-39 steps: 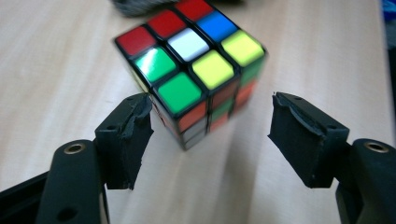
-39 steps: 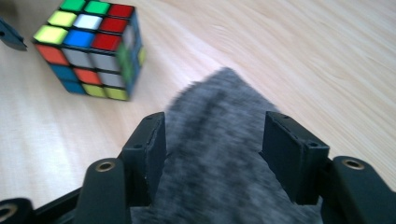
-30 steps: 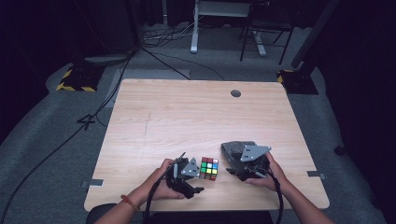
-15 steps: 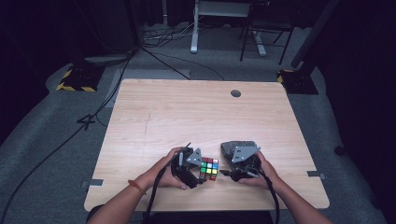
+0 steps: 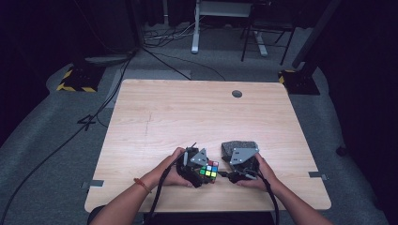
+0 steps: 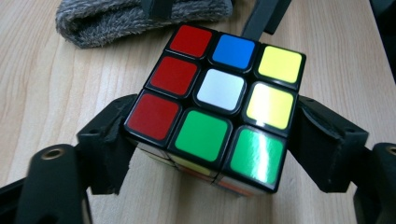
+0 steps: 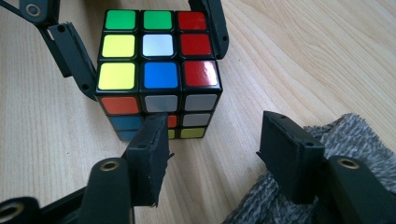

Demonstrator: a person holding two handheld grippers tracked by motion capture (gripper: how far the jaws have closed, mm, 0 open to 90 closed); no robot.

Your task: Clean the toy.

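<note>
Cube [image 5: 209, 170] sits on table [image 5: 197, 117] near the front edge, between both hands. Left gripper [image 5: 199, 169]: jaws have just been closing, now pinching the cube's two opposite sides; in the left gripper view both pads press its lower layer. Right gripper [image 5: 230, 174]: jaws spread, nothing clamped, one pad just at the cube's side face. Grey cloth [image 5: 238, 148] lies beside the right gripper.

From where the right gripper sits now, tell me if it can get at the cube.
Probably yes: the right gripper is open and faces the cube with bare table between, though the left gripper clamps two sides.
</note>
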